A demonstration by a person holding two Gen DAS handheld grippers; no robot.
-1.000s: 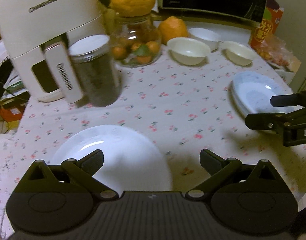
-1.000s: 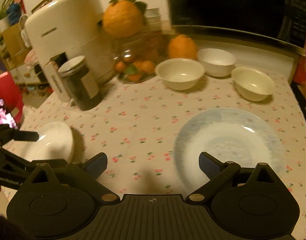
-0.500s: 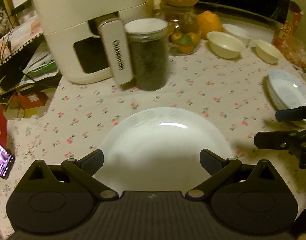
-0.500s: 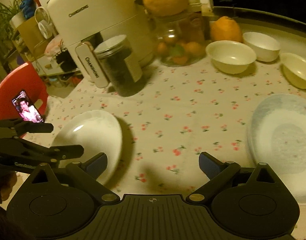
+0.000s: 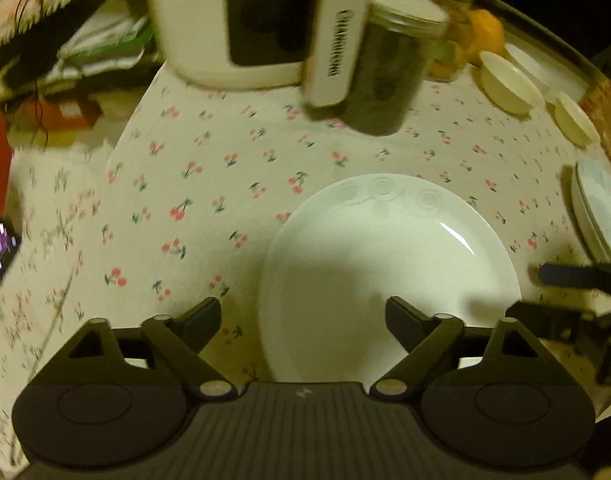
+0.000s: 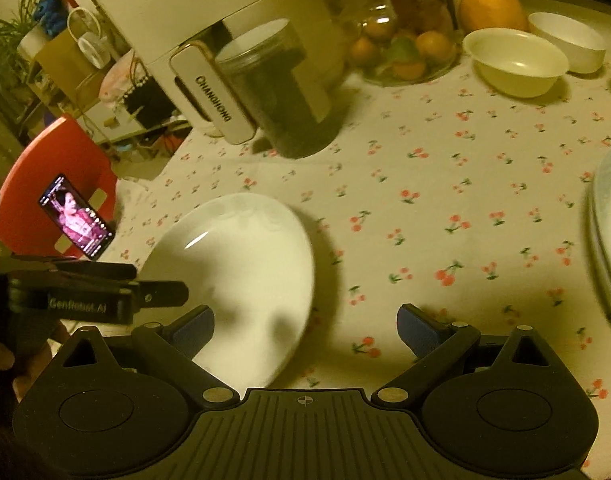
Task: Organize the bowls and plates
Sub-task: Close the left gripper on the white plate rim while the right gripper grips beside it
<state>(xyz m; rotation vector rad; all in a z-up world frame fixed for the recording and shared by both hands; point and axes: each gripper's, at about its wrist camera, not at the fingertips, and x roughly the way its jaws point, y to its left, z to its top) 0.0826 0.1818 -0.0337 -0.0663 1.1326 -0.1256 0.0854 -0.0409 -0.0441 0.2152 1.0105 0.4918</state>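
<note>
White plate [image 5: 389,276], nearest item on the cherry-print tablecloth [image 5: 209,184], lying flat close to the table's near-left edge, its embossed rim turned toward the appliances; probably the next piece to be gathered, since it sits well apart from the other crockery. Left gripper [image 5: 303,314] tilted steeply down over the plate's near rim; its jaws have just been closing yet stand apart, one finger outside the rim, the other over the dish, the pads not pressing on it; nothing grasped. Right gripper [image 6: 305,326] angled down just beside the plate on its right, over bare cloth, fingers released and empty; seemingly placed to assist or to wait. Phone [image 6: 77,218], screen lit, propped against a red chair [image 6: 45,168] beyond the table's left edge. Blue-tinted plates [image 5: 601,216], stacked at the right edge, the likely destination. Middle distance: dark jar [image 6: 283,92] just in front of a white appliance [image 6: 209,12]. Far side: glass fruit bowl [image 6: 405,52], an orange [image 6: 491,2], and white bowls [image 6: 515,62] near one another, unstacked.
</note>
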